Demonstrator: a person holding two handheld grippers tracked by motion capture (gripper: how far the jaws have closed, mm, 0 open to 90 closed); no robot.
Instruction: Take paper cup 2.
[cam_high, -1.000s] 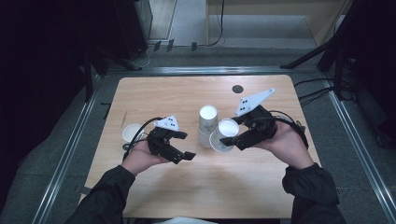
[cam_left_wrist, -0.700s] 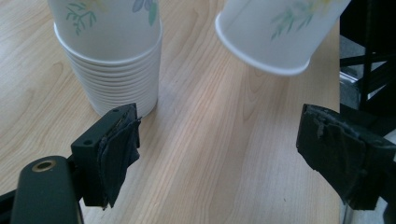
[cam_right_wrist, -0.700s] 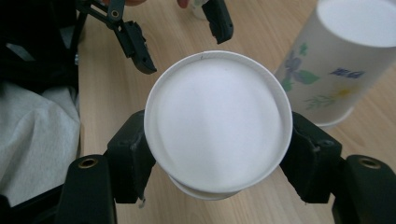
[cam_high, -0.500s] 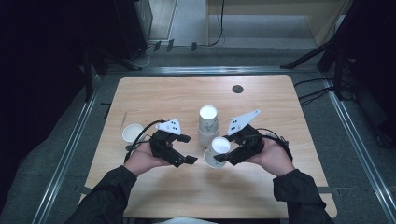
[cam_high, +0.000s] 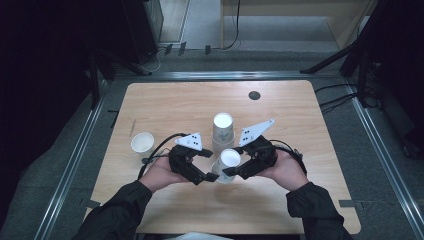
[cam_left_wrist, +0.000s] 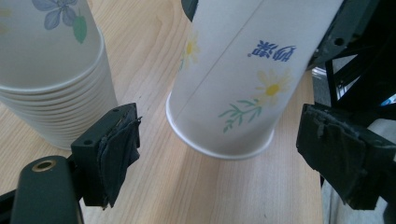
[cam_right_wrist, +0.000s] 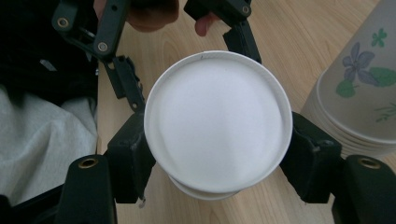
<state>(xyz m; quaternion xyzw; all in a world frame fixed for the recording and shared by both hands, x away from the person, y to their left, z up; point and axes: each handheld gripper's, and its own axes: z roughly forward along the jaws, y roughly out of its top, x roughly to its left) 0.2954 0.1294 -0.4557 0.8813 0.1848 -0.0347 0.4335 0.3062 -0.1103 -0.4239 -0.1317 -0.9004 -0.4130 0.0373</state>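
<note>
White cup (cam_left_wrist: 233, 79) – yellow daisies, blue print.

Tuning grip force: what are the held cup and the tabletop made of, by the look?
Held cup: likely thin paper, matte white, with printed flowers, a side seam and a rolled base rim. Tabletop: apparently wood or wood-look laminate, pale with visible grain and a smooth finish.

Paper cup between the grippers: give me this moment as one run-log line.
right gripper: shut on paper cup, upside down | left gripper: open around cup, not touching | stack of cups: upright behind | single cup: left, untouched
</note>
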